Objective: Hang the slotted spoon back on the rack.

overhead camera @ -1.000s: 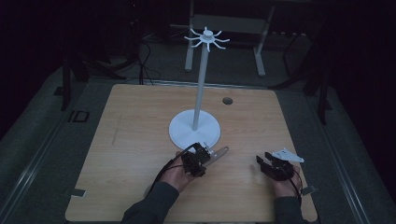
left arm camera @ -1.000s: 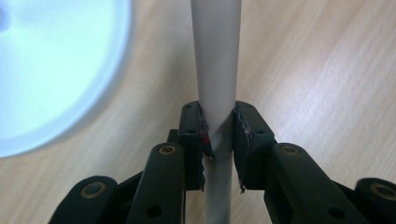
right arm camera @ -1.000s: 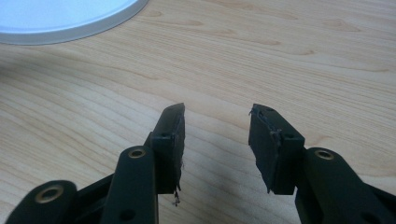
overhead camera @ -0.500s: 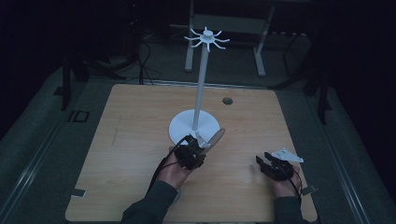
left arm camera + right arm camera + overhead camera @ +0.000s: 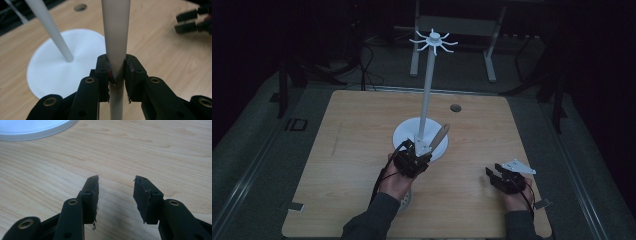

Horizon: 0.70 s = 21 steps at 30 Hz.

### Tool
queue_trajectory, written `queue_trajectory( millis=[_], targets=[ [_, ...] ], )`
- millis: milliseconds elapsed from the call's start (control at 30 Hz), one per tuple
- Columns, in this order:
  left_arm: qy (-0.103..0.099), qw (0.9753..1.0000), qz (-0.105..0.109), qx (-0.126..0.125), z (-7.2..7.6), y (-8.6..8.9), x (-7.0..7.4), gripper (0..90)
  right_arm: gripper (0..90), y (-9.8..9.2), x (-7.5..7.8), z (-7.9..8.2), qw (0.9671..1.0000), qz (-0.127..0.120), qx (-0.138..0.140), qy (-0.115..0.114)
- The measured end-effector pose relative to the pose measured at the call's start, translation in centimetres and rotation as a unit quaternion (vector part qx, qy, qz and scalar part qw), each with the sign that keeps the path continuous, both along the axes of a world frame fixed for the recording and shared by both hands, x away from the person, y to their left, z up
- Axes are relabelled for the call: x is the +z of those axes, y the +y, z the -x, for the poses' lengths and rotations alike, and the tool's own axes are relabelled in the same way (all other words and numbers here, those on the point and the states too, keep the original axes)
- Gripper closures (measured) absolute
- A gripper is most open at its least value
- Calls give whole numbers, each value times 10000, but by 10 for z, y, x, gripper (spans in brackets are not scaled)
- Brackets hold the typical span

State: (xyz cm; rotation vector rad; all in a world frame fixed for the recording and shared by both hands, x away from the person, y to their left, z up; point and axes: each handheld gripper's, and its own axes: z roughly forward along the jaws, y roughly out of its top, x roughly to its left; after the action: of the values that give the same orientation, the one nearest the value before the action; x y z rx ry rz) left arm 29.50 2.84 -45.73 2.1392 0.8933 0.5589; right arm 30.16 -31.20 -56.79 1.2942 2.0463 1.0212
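Note:
My left gripper (image 5: 424, 153) (image 5: 117, 72) is shut on a long utensil with a pale tan handle (image 5: 441, 135) (image 5: 116, 37). The handle slants up and away over the round white base (image 5: 406, 134) (image 5: 60, 75) of a tall stand. The stand's thin white pole (image 5: 427, 90) (image 5: 50, 27) rises to a ring of hooks (image 5: 433, 40). A white perforated head (image 5: 405, 201) shows under the left hand. My right gripper (image 5: 490, 176) (image 5: 116, 187) rests low over the wooden table (image 5: 352, 150) at the front right, open, with bare wood between its fingers.
A small round hole (image 5: 455, 107) (image 5: 80, 7) is set in the table behind the stand. The stand's base rim (image 5: 32, 127) lies far left of my right gripper. Dark floor, cables and a metal frame (image 5: 492, 45) surround the table.
My left gripper has moved forward and slightly left toward the stand, and the utensil's handle has tilted more upright over the base. The right gripper has stayed put.

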Motion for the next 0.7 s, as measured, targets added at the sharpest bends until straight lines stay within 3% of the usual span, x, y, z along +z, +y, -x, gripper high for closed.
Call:
queue_trajectory(
  millis=[133,400,700],
  targets=[
    [-219,9993,238,210,0,7,9,749,550,1,-1,0,10000,28,33,19],
    [-410,9976,389,404,1,10,15,749,548,4,-1,1,10000,57,63,19],
    [-820,9918,579,787,3,9,21,750,548,7,-2,1,9998,192,111,-9]
  ],
)
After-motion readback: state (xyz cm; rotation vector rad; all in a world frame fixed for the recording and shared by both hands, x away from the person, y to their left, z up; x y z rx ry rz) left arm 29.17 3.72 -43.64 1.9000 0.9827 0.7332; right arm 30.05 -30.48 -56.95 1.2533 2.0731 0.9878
